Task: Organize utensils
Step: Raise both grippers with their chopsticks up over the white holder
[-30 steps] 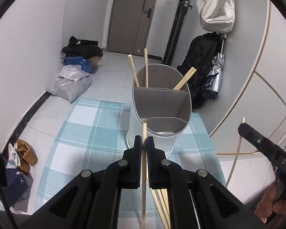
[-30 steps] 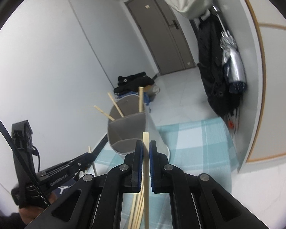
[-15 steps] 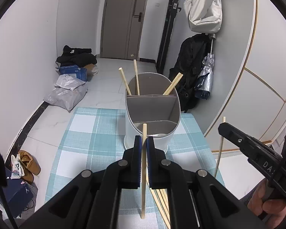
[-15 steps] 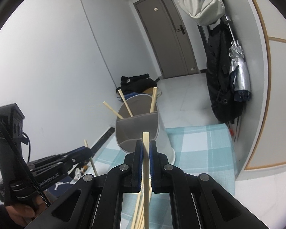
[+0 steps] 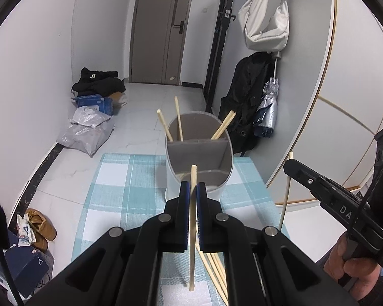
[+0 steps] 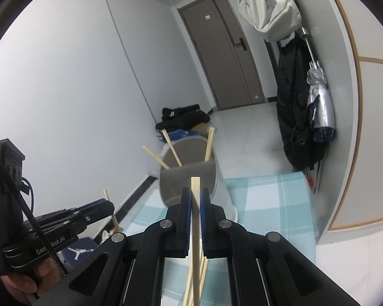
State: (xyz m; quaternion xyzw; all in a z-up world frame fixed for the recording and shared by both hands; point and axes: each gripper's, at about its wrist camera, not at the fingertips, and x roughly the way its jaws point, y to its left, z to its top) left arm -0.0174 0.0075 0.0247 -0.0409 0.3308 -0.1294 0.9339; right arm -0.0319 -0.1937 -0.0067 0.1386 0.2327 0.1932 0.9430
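Since a second ago the left gripper has risen, so the utensil holder now sits lower and smaller ahead of it, and the right gripper shows further into the left wrist view. On the far left of the floor lie shoes, plastic bags and a pile of dark clothes. The checked tablecloth covers the table. The left gripper's pads are pressed onto one upright chopstick, lifted clear of the cloth. Just to its right, loose chopsticks lie on the cloth. The holder stands beyond, with three chopsticks leaning in its far compartment; the near ones look bare. On the right, the right gripper pinches a second chopstick upright, beside the table edge
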